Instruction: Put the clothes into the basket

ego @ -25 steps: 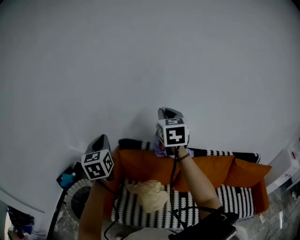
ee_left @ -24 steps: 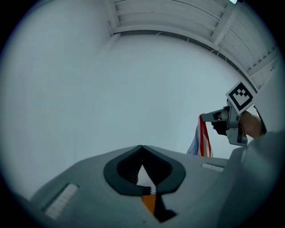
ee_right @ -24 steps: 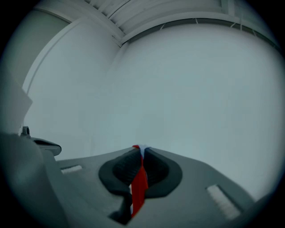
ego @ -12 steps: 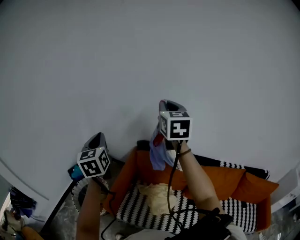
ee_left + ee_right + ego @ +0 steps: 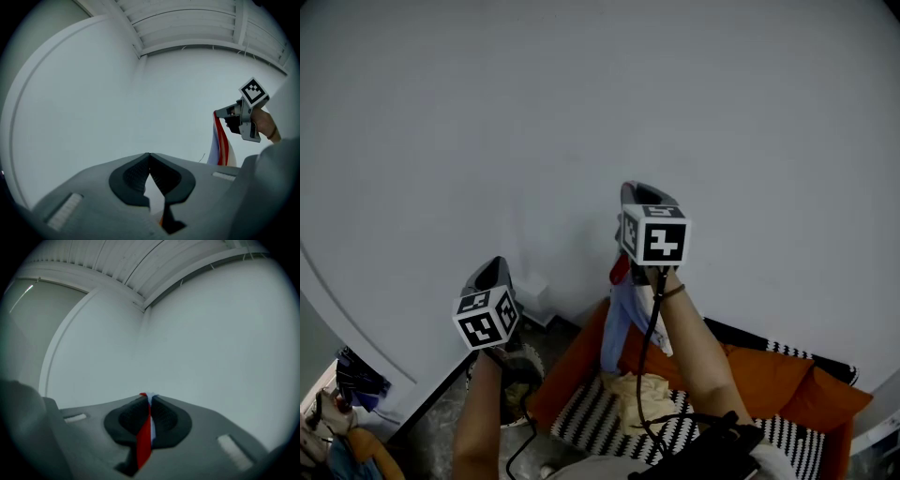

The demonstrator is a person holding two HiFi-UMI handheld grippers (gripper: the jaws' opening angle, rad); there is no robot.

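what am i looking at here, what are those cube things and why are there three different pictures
No robot: a person holds a two-jaw gripper in each hand; the marker cubes are part of them. The head view comes from a camera on the person's head, looking down. The other two cameras ride on the grippers, looking along the jaws. The right gripper is clamped on a red, white and blue garment hanging above an orange sofa. The left gripper is shut and empty. A beige cloth lies on the sofa's striped seat.
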